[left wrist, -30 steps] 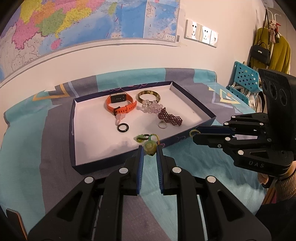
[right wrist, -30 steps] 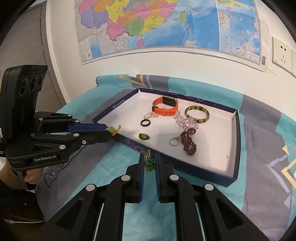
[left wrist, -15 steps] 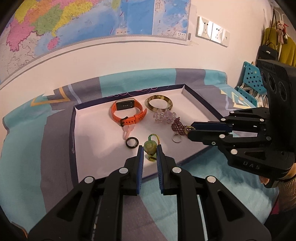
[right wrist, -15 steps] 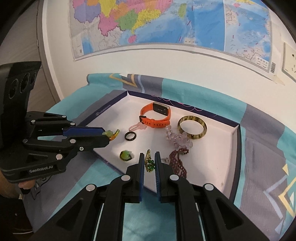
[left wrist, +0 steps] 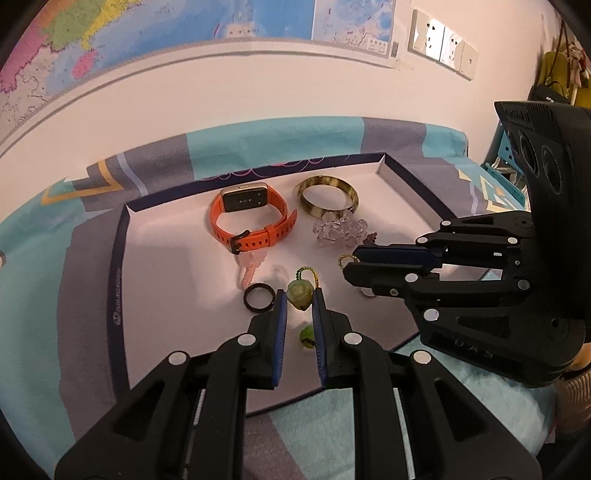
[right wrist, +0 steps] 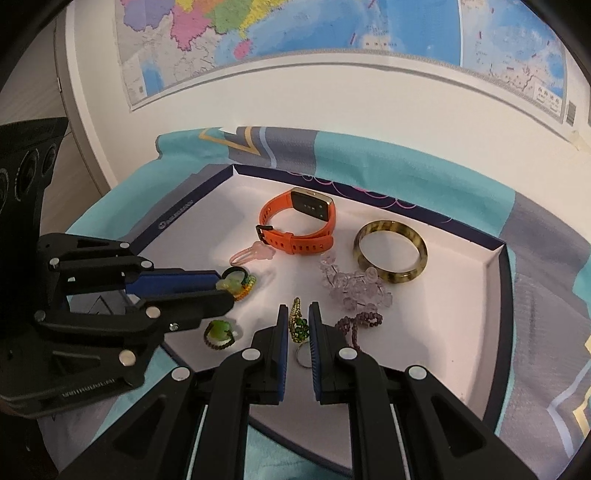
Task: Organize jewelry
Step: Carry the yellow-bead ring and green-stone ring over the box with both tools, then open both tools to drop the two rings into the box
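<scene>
Tray (left wrist: 122,258), shallow, white floor w/ dark rim, sits on a teal-and-grey cloth (left wrist: 44,266); wall map (left wrist: 147,33) behind. Both grippers hang over the tray's near side.

L gripper (left wrist: 298,297): jaws clamped on a pale green rose-shaped bead (left wrist: 298,293), beaded loop sticking out past the tips. Bead is off the floor; a small green piece (left wrist: 306,336) lies on the floor below, between the fingers.

R gripper (right wrist: 297,323): jaws pinched on a green-and-gold beaded piece (right wrist: 296,323), held upright between the blue pads. In the left wrist view its tips reach in from the right, w/ a gold loop showing at the tip.

Tray contents, back to front:
- orange watch (left wrist: 251,219), strap buckled, back centre.
- mottled bangle (left wrist: 327,195), just right of the watch.
- clear bead cluster (left wrist: 341,229), touching the bangle's near edge.
- purple bead strand (right wrist: 356,321), near the R gripper's right finger.
- pink charm (left wrist: 251,264), touching the watch strap's near side.
- black ring (left wrist: 259,297), just beside the L gripper's left fingertip.
- green ring (right wrist: 221,332), near front-left rim in the right wrist view, under the L gripper.
- silver ring (right wrist: 303,356), partly hidden between the R gripper's fingers.

Wall sockets (left wrist: 443,40) sit upper right.
</scene>
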{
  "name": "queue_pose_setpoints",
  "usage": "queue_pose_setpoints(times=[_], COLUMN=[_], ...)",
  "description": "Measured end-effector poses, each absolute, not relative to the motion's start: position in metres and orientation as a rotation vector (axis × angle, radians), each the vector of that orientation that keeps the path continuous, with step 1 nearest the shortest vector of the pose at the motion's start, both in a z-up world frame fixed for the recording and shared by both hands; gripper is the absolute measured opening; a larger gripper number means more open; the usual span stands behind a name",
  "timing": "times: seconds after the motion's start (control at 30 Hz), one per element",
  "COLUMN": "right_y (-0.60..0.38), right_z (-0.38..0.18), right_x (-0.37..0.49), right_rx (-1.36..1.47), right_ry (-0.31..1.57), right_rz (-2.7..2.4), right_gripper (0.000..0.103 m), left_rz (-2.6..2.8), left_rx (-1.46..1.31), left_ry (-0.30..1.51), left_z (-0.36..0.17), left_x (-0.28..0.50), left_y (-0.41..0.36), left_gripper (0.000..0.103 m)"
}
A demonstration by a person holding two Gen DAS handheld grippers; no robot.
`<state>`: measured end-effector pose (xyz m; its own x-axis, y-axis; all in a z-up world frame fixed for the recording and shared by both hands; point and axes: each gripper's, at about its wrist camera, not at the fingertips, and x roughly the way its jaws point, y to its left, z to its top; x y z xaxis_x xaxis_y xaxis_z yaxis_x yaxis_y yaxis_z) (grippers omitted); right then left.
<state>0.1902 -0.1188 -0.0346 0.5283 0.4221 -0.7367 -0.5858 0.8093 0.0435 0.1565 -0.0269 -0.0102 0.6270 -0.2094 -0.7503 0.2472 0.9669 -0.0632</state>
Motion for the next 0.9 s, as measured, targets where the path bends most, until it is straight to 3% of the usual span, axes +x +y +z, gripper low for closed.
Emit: queue_pose_setpoints(times=[0.27,0.33,0.57,0.63,0.73,0.8,0.9], right_y=[-0.123,-0.125,-0.14,-0.144,-0.152,-0.157,-0.159], right_z=[-0.039,-0.038,-0.022,-0.016,-0.01,-0.008,-0.009], right_x=[0.195,0.194,0.177,0.167,0.151,0.14,0.129], right_rx=[-0.166,-0.157,-0.117,-0.116,-0.103,-0.094,-0.094], right_ry=[0.836,0.829,0.776,0.749,0.713,0.698,0.681], right_rz=[0.606,0.603,0.605,0.595,0.582,0.565,0.548], right_gripper=[0.014,0.017,0.034,0.051,0.066,0.078,0.086], left_rz=[-0.269,-0.269,-0.24,-0.231,-0.209,-0.178,-0.146], left_rx=[0.03,0.024,0.009,0.007,0.005,0.007,-0.006], left_ry=[0.877,0.867,0.795,0.769,0.731,0.711,0.693], left_z=[-0.017,-0.015,0.004,0.01,0.017,0.02,0.023], left_x=[0.163,0.161,0.138,0.128,0.109,0.097,0.084], left_y=[-0.028,-0.027,-0.018,-0.014,-0.009,-0.005,0.0], left_gripper=[0.016,0.021,0.049,0.06,0.074,0.095,0.098])
